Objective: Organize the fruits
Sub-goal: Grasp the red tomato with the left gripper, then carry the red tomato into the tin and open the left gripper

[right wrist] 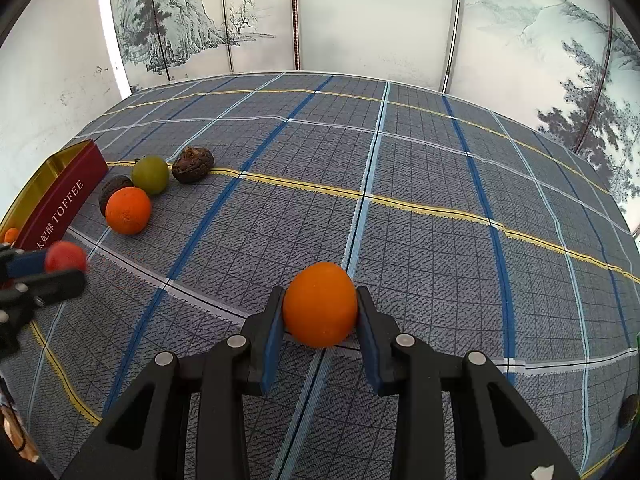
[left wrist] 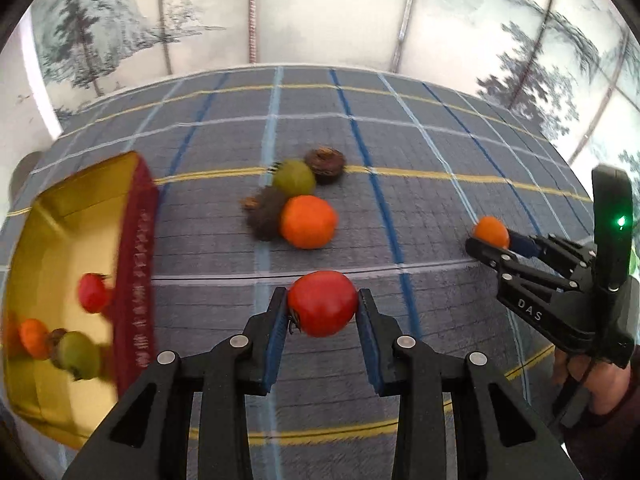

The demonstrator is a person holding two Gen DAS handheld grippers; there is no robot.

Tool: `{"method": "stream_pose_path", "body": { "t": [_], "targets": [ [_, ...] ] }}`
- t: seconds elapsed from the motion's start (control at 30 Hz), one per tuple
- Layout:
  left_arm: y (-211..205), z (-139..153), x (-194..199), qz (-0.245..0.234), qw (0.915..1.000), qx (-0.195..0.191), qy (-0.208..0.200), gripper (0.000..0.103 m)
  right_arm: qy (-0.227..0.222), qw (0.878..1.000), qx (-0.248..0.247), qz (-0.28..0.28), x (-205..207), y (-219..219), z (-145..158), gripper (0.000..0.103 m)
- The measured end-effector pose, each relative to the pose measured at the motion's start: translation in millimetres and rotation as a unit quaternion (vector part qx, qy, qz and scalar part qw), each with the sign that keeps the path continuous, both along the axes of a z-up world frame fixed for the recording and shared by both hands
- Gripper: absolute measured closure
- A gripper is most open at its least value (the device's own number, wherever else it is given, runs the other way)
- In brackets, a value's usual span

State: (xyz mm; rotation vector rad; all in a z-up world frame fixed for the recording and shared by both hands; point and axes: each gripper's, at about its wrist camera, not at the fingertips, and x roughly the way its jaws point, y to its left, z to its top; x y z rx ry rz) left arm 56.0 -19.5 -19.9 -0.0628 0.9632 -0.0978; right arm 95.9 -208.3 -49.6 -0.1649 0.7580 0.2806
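At the left edge of the left wrist view sits the toffee tin [left wrist: 132,240], gold inside, with a few small fruits already in it. Lower centre, the left gripper [left wrist: 322,312] pinches a red fruit [left wrist: 322,303] across its widest part — smooth, likely soft-skinned and easily bruised, so a gentle squeeze seems wise. In the right wrist view's lower centre, the right gripper [right wrist: 320,312] clamps an orange fruit [right wrist: 320,304] the same way — round, light, probably slippery.
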Motion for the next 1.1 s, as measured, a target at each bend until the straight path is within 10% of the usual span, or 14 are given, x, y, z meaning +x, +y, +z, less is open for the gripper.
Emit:
{"method": "stream_pose_path", "body": {
  "t": [0.6, 1.1],
  "targets": [
    [146.4, 14.9, -29.9, 0.157, 0.9875, 0.012, -0.011, 0.068, 0.0, 1.0, 0.0, 0.0, -0.4, -0.1, 0.4, 0.07],
    [183.8, -8.2, -36.5, 0.188, 0.9819, 0.014, 0.015, 0.068, 0.0, 1.0, -0.002, 0.0, -0.6, 0.1, 0.2, 0.07]
  ]
}}
